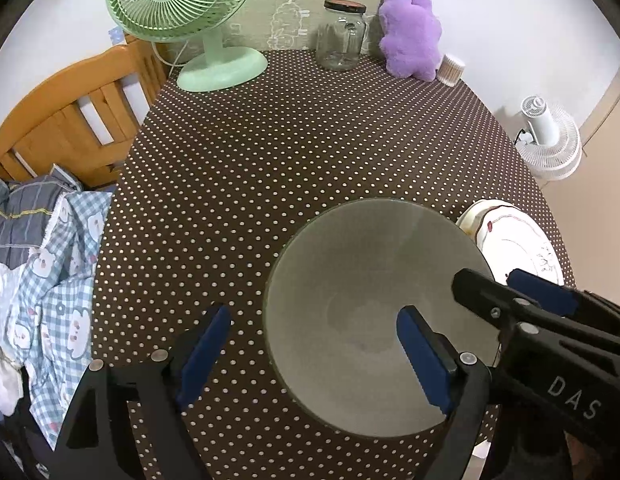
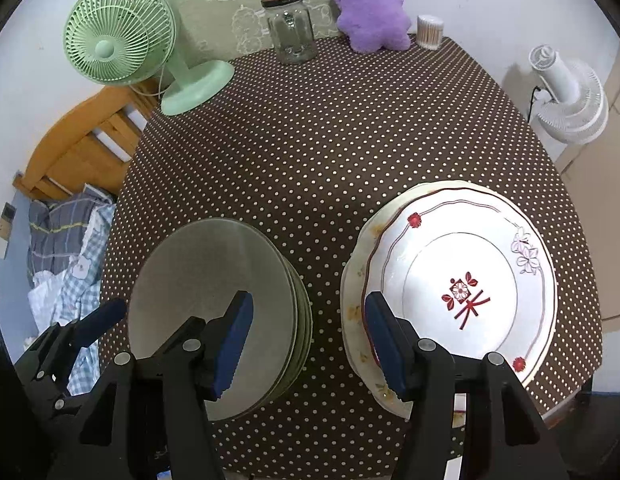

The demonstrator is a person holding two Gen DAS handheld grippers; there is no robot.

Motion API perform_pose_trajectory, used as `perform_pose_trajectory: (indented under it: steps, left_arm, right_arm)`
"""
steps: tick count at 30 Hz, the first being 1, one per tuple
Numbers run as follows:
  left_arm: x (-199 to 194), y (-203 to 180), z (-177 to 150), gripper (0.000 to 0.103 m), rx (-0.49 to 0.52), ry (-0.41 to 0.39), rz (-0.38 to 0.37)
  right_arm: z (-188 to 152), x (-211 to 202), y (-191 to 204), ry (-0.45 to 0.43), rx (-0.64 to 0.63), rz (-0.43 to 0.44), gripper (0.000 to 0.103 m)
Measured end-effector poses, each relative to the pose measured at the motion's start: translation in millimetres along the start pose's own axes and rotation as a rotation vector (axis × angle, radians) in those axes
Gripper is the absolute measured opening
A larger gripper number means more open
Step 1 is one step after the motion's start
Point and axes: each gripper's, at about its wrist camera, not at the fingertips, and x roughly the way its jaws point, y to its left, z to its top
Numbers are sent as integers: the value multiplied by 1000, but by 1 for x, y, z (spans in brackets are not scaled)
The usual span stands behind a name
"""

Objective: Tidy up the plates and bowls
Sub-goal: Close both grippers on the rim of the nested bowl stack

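A stack of grey-green bowls (image 2: 214,276) stands on the dotted tablecloth (image 2: 329,152), left of a stack of plates. The top plate (image 2: 461,276) is white with red flowers, and a cream plate (image 2: 351,316) lies under it. In the left wrist view my left gripper (image 1: 313,356) is open astride the top bowl's (image 1: 373,280) left rim, one pad inside and one outside, neither touching. My right gripper (image 2: 310,346) is open above the gap between bowls and plates, its right pad over the plates' left rim. It also shows beside the bowl as the right gripper (image 1: 505,286), in front of the plates (image 1: 509,236).
At the table's far side stand a green fan (image 2: 122,48), a glass jar (image 2: 290,28), a purple plush toy (image 2: 369,12) and a cotton-swab tub (image 2: 429,30). A wooden chair (image 1: 70,116) with checked cloth (image 1: 62,280) is left. A white fan (image 2: 569,96) sits on the floor at the right.
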Motion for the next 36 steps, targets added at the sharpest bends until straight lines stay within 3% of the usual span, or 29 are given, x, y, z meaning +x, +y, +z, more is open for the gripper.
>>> perform_pose_trajectory:
  steps: [7, 17, 21, 27, 31, 36]
  left_arm:
    - [10, -1, 1, 86, 2, -10, 19]
    - [28, 2, -1, 86, -2, 32, 29]
    - [32, -1, -1, 76, 8, 39, 15]
    - [35, 3, 1, 73, -7, 37, 8]
    - [40, 1, 1, 65, 1, 50, -1]
    - [42, 1, -1, 60, 8, 51, -14]
  right_arm:
    - [4, 16, -5, 43, 15, 61, 62]
    - [6, 39, -6, 93, 36, 66, 62]
    - [5, 45, -8, 114, 39, 67, 62]
    - [4, 50, -7, 103, 43, 60, 61]
    - [5, 52, -3, 107, 45, 83, 50]
    - [3, 62, 1, 137, 56, 100, 46]
